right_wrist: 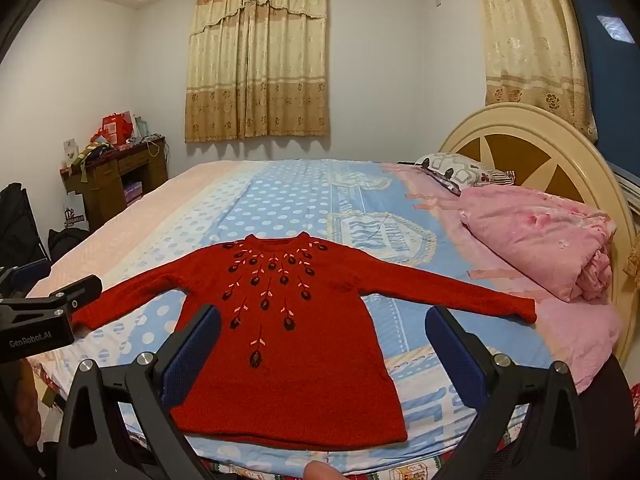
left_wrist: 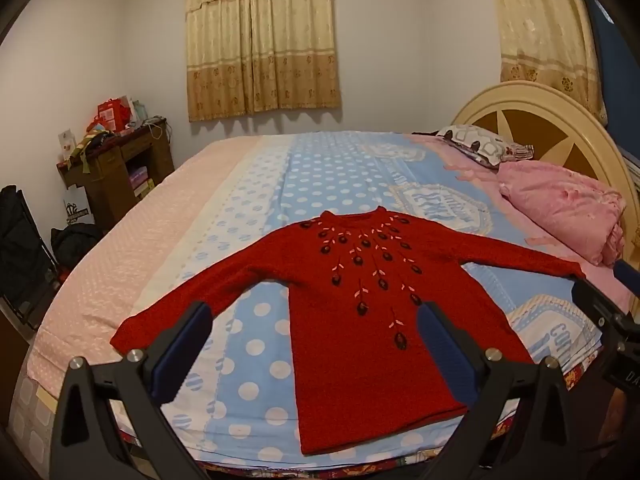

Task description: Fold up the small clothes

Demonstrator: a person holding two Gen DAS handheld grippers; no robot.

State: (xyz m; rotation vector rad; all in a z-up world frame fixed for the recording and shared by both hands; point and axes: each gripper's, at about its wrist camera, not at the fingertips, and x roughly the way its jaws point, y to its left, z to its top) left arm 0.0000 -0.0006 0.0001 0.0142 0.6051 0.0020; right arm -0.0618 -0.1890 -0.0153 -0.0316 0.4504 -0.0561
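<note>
The bed point(left_wrist: 256, 184) fills both views, its blue polka-dot sheet running from 6 o'clock up toward the curtained window at 12 o'clock, with the rounded headboard point(left_wrist: 552, 128) at 2 o'clock and a bundled pink quilt point(right_wrist: 540, 236) below it at 3 o'clock. The red sweater point(left_wrist: 360, 320) lies flat and face up near the bed's near edge, hem toward 6 o'clock, neckline toward 12 o'clock, both sleeves spread out to 9 and 3 o'clock; it looks not yet folded. It appears to be a soft, light knit that will drape and sag when lifted and may stretch, so a cuff or a hem corner seems the sensible place to pinch, taking all layers together. The left tool point(left_wrist: 316, 320) hangs above the sweater's left side with its blue pads wide apart and nothing between them; the right tool point(right_wrist: 324, 324) does likewise over the body, jaws equally spread and empty. The left wrist view shows the sleeve at 9 o'clock whole to its cuff, while the right tool's body hides the cuff at 3 o'clock; the right wrist view shows that cuff plainly, and a fingertip point(right_wrist: 320, 470) at 6 o'clock.
</note>
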